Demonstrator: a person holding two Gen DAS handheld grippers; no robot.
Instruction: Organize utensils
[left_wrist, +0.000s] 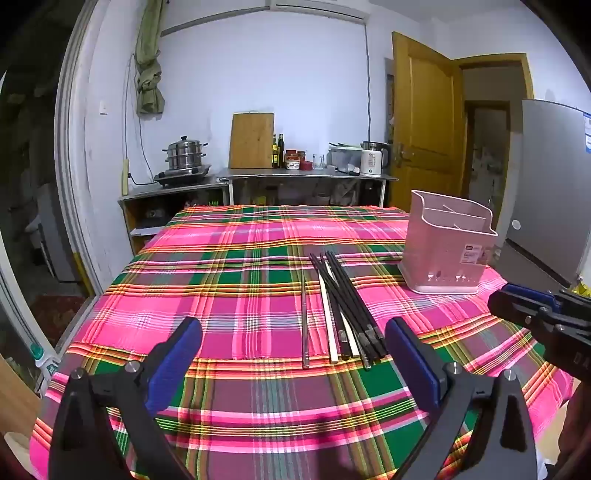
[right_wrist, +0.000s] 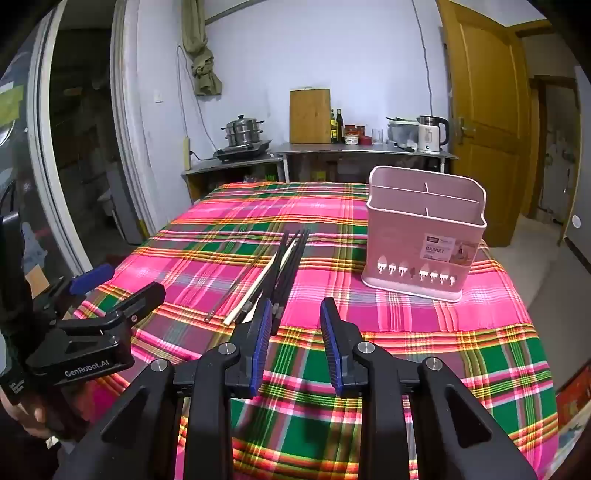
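Several chopsticks (left_wrist: 343, 314), black, cream and one metal, lie bunched on the plaid tablecloth (left_wrist: 229, 280). They also show in the right wrist view (right_wrist: 273, 273). A pink divided utensil basket (left_wrist: 447, 251) stands upright to their right and also shows in the right wrist view (right_wrist: 421, 236). My left gripper (left_wrist: 293, 343) is wide open and empty, just short of the chopsticks' near ends. My right gripper (right_wrist: 295, 317) is open and empty, its left finger by the black chopsticks' near ends. Each gripper shows in the other's view, the left (right_wrist: 118, 291) and the right (left_wrist: 517, 299).
The table's right edge drops off just past the basket. Behind the table stands a steel counter (left_wrist: 306, 175) with a steamer pot (left_wrist: 184, 153), a cutting board (left_wrist: 252, 140), bottles and a kettle (left_wrist: 373, 158). A wooden door (left_wrist: 424, 122) is at the back right.
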